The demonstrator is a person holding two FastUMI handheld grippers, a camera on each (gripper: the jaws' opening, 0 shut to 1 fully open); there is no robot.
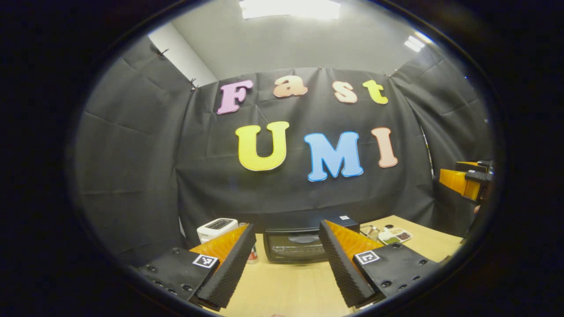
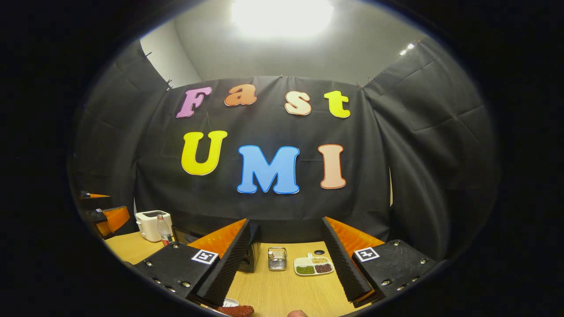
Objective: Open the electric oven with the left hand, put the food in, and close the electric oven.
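Oven-door work comes first, and it falls to the left hand-held gripper, whose fingers stand apart with nothing between them, raised above the near part of the bench and pointing level toward the far wall. Straight ahead of it, framed in the gap between its fingers, the electric oven sits at the far edge of the bench against the black cloth, its door shut and its long axis running left to right across the line of approach. So the move I judge due is a plain reach forward and down to the top of the door.

In the right gripper view, the right hand-held gripper is likewise spread and empty, held level. Nearest, at the bottom edge of that view, lies a reddish-brown piece of food on the bench, below and slightly left of this gripper. Farther out stand a small wire basket and a divided dish of beans. The oven lies to its left, half hidden behind its left finger. Farther left sit a white toaster and a bottle.
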